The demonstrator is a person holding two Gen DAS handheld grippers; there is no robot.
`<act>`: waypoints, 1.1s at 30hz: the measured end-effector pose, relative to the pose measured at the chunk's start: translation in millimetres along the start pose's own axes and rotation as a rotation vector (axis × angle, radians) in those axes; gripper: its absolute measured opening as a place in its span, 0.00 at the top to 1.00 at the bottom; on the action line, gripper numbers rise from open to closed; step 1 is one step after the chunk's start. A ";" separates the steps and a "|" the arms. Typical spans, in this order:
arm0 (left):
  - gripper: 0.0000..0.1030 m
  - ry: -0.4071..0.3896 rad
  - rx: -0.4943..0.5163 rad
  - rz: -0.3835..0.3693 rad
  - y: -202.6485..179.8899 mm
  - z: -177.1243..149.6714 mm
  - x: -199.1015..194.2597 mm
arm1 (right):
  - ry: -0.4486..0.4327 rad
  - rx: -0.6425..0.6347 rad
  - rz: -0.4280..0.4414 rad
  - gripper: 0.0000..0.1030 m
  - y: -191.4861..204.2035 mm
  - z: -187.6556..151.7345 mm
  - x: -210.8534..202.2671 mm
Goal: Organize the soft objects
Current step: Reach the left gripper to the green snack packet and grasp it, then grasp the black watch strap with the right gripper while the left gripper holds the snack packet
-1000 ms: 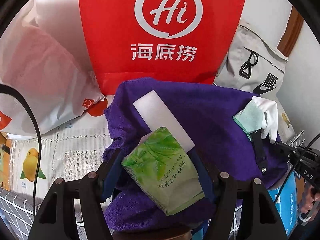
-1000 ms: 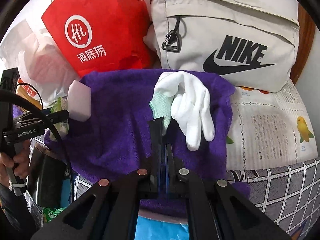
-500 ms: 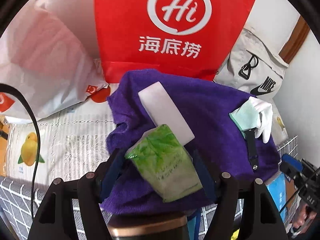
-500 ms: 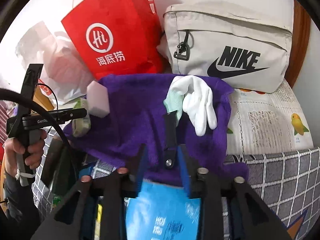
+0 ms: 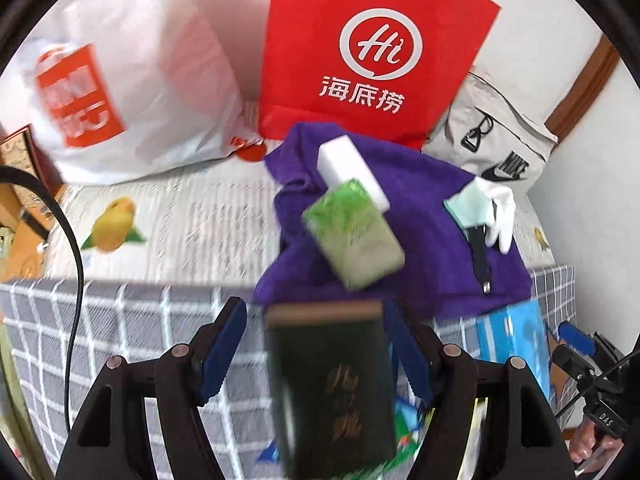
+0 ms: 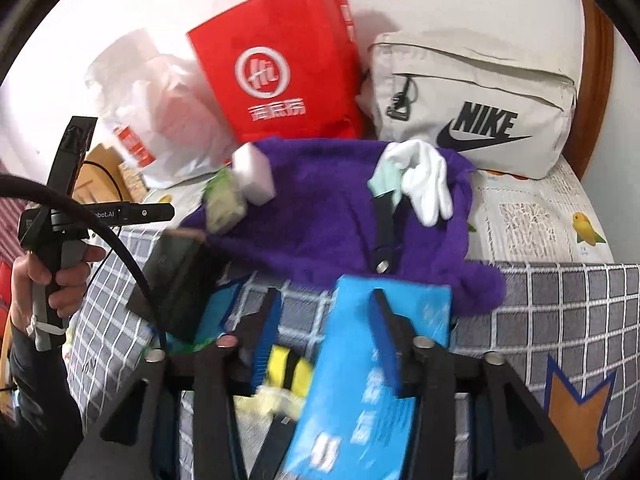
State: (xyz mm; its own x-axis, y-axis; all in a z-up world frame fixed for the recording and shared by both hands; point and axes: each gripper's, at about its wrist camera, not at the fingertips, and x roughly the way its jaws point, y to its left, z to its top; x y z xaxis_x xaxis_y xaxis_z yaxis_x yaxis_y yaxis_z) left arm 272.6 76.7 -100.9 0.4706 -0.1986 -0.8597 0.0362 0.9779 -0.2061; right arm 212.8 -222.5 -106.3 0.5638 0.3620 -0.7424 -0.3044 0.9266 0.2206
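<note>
A purple towel (image 5: 424,216) (image 6: 332,208) is spread on the bed. On it lie a green tissue pack (image 5: 352,232) (image 6: 226,200), a white sponge block (image 5: 352,172) (image 6: 254,174), and a white glove (image 5: 498,208) (image 6: 426,184) with a black strap (image 5: 480,256) (image 6: 382,232). My left gripper (image 5: 316,340) is open and drawn back from the towel, holding nothing. A blurred dark box (image 5: 332,384) stands below it. The jaws of my right gripper (image 6: 326,320) are opening, clear of the strap. Between them shows a blue pack (image 6: 376,380), which they do not grip.
A red paper bag (image 5: 372,48), a white plastic bag (image 5: 132,80) and a beige Nike bag (image 6: 472,104) line the wall behind the towel. The bed edge has a grey checked sheet (image 6: 560,300). A hand (image 6: 48,280) holds the left gripper's handle.
Both grippers have pulled back from the towel toward the bed edge. The right jaws opened and let go of the black strap. The green pack now lies clear of the left fingers.
</note>
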 end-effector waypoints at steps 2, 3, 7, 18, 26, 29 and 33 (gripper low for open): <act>0.32 -0.014 0.021 0.010 1.6 -17.0 -13.2 | -0.003 -0.022 0.006 0.46 11.0 -11.7 -6.2; 0.32 -0.019 0.026 0.014 1.5 -22.8 -16.5 | 0.004 -0.034 0.011 0.44 16.2 -17.0 -7.4; 0.32 -0.019 0.060 -0.005 2.8 -60.8 -34.2 | 0.034 -0.074 0.009 0.44 34.8 -45.4 -12.8; 0.32 0.050 0.253 -0.055 -19.2 -142.6 -18.7 | 0.041 0.020 0.024 0.44 34.6 -98.6 -41.8; 0.32 0.042 0.451 0.005 -49.4 -161.0 6.7 | 0.014 0.055 0.015 0.44 28.3 -113.1 -60.0; 0.32 0.034 0.525 0.040 -57.7 -167.7 18.1 | 0.017 0.054 0.016 0.44 25.9 -117.3 -60.9; 0.31 -0.019 0.496 -0.013 -52.2 -172.2 16.9 | 0.022 0.065 0.020 0.44 21.4 -122.7 -60.8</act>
State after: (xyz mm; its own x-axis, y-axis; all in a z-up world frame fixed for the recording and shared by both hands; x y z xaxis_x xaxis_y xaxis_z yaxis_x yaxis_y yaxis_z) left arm 126.9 11.0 -185.1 0.4834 -0.2148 -0.8486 0.4553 0.8897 0.0342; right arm 77.8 -237.2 -134.1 0.5408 0.3788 -0.7510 -0.2647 0.9242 0.2755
